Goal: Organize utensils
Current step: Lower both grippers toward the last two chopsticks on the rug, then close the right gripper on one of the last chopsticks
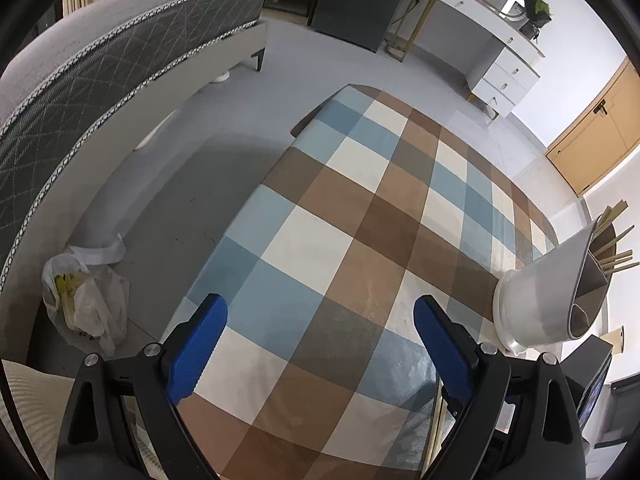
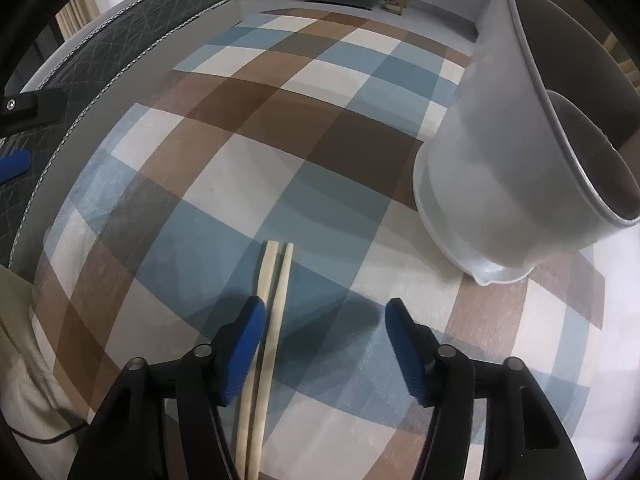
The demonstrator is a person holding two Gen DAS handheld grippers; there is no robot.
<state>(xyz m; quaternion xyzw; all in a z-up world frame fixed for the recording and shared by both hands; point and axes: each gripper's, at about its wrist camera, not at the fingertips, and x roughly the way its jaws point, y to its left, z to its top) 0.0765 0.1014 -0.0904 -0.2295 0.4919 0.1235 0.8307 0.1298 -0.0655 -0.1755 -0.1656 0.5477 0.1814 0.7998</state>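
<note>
We're in a home bedroom: a bed (image 1: 92, 68) with a grey quilted mattress far left, a white dressing table (image 1: 486, 36) with drawers and a mirror far right, a wooden door (image 1: 592, 136) beyond, and a checked tablecloth (image 1: 352, 240) nearest.

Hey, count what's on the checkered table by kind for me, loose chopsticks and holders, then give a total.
Pale wooden chopsticks lying loose: 2
White plastic utensil holder on its drip tray: 1
Total: 3
Both lie between the open right claw fingers.
</note>
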